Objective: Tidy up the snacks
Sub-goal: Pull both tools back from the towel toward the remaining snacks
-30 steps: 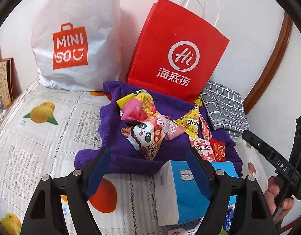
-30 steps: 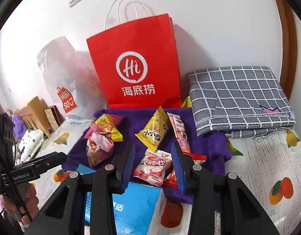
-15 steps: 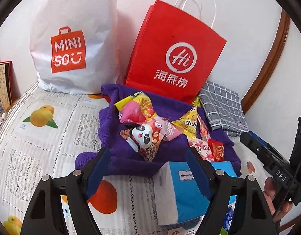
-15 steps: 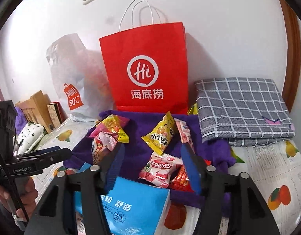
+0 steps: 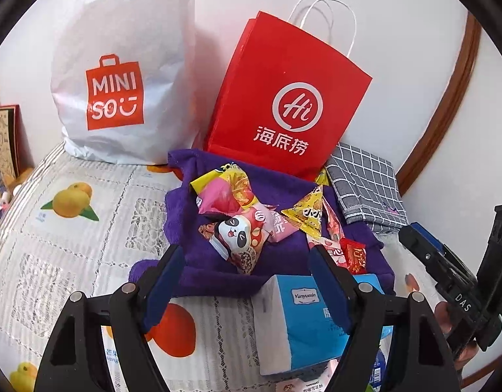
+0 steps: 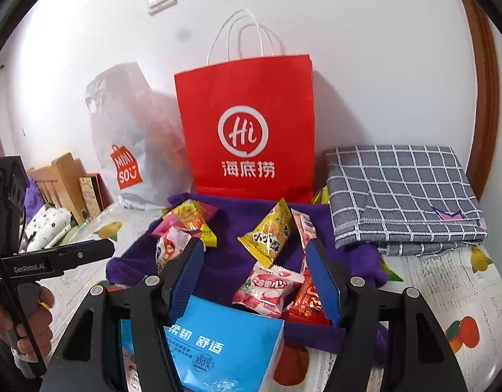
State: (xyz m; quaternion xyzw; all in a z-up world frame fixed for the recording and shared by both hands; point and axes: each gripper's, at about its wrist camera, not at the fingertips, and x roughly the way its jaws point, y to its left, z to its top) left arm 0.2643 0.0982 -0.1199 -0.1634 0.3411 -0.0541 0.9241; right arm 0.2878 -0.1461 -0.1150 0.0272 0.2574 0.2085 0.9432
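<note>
Several snack packets lie on a purple towel (image 5: pixel 192 196): a panda packet (image 5: pixel 239 235), a yellow triangular packet (image 6: pixel 267 232), a pink-white packet (image 6: pixel 267 289) and a red packet (image 6: pixel 308 300). My left gripper (image 5: pixel 244 254) is open just short of the towel's near edge, with nothing pressed between its pads. A blue tissue pack (image 5: pixel 303 323) sits by its right finger. My right gripper (image 6: pixel 254 248) hovers over the towel with its jaws opening. The pink-white and red packets lie below the gap, and the pads touch neither.
A red paper bag (image 6: pixel 247 130) with white handles stands against the wall behind the towel. A white Miniso bag (image 5: pixel 120 75) is to its left and a folded grey checked cloth (image 6: pixel 398 189) to its right. A fruit-print lace cloth (image 5: pixel 71 228) covers the surface.
The right gripper's jaws have spread much wider and its view has tilted up a little. The pink-white packet stays on the towel. The left gripper has hardly moved.
</note>
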